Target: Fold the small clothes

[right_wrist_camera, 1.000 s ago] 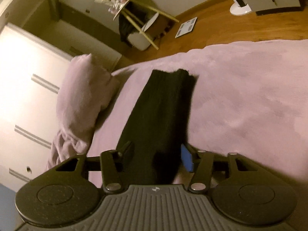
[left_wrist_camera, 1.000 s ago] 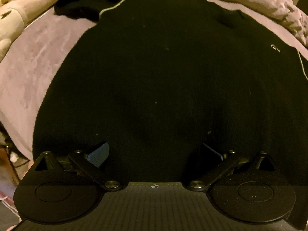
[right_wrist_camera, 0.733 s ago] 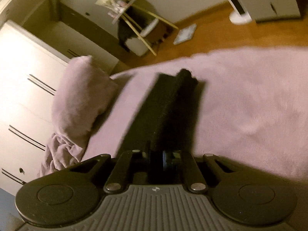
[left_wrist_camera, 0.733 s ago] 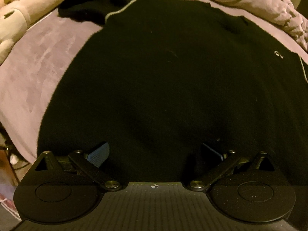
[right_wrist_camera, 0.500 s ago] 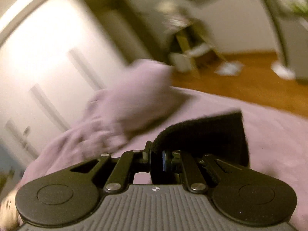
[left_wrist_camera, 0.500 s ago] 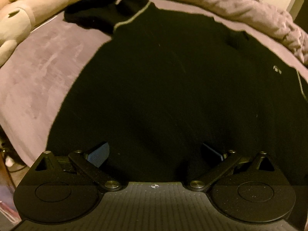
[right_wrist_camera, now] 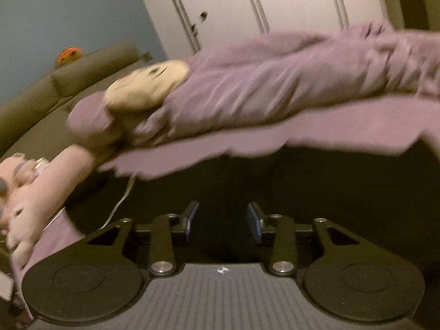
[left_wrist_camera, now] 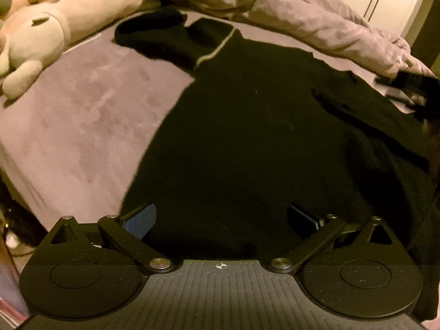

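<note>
The black sweater point(left_wrist_camera: 247, 143) lies flat on the bed point(left_wrist_camera: 77, 115), soft and limp, best pinched at a hem or sleeve edge. Left hand-held gripper point(left_wrist_camera: 220, 217) gapes wide, empty; right hand-held gripper point(right_wrist_camera: 222, 221) is opening over the knit.

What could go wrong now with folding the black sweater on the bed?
1. The right gripper is opening over the black sweater; the sleeve might land crooked or bunched.
2. The left sleeve lies near the plush toy, so folding it could bump the toy.
3. The left gripper is open, so the sweater could slide on the blanket.
</note>
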The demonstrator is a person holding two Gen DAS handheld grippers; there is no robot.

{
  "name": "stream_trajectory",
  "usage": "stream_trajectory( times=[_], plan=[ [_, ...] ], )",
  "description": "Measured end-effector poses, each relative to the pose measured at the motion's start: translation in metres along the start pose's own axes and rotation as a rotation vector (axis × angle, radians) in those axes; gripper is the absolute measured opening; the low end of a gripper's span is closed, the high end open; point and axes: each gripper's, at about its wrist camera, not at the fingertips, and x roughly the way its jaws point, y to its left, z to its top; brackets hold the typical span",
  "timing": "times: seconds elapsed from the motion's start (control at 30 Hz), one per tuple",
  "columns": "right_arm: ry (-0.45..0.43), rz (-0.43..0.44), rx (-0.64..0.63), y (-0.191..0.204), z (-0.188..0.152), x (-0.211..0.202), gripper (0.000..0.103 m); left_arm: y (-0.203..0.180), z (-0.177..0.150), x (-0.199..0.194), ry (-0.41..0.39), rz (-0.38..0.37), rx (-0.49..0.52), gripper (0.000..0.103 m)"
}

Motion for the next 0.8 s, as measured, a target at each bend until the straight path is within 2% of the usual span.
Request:
stream_trajectory(
  times=[0.07, 0.17, 0.33, 0.47, 0.57, 0.73, 0.77, 0.8],
  plan=[
    [0.025, 0.002, 0.069, 0.000, -0.024, -0.005, 0.041, 0.000, 0.007, 0.003, -0.005, -0.012, 0.017, 0.103],
    [0.037, -0.030, 0.231, -0.031, -0.055, -0.032, 0.041, -0.013, 0.020, 0.015, -0.002, -0.047, 0.035, 0.103],
    [-0.008, -0.124, 0.352, -0.083, -0.080, -0.083, 0.041, -0.066, 0.061, 0.055, -0.029, -0.169, 0.079, 0.103],
    [-0.042, -0.138, 0.452, -0.117, -0.085, -0.110, 0.044, -0.109, 0.100, 0.105, 0.011, -0.284, 0.011, 0.103],
    [-0.058, -0.135, 0.458, -0.125, -0.089, -0.119, 0.050, -0.133, 0.121, 0.139, 0.048, -0.345, -0.066, 0.103],
    [-0.071, -0.123, 0.466, -0.136, -0.104, -0.126, 0.050, -0.165, 0.140, 0.189, 0.108, -0.330, -0.112, 0.102],
    [-0.071, -0.117, 0.476, -0.139, -0.106, -0.126, 0.050, -0.169, 0.141, 0.194, 0.105, -0.327, -0.118, 0.100],
    [-0.072, -0.116, 0.480, -0.142, -0.109, -0.128, 0.050, -0.173, 0.142, 0.197, 0.093, -0.323, -0.121, 0.091]
  ],
)
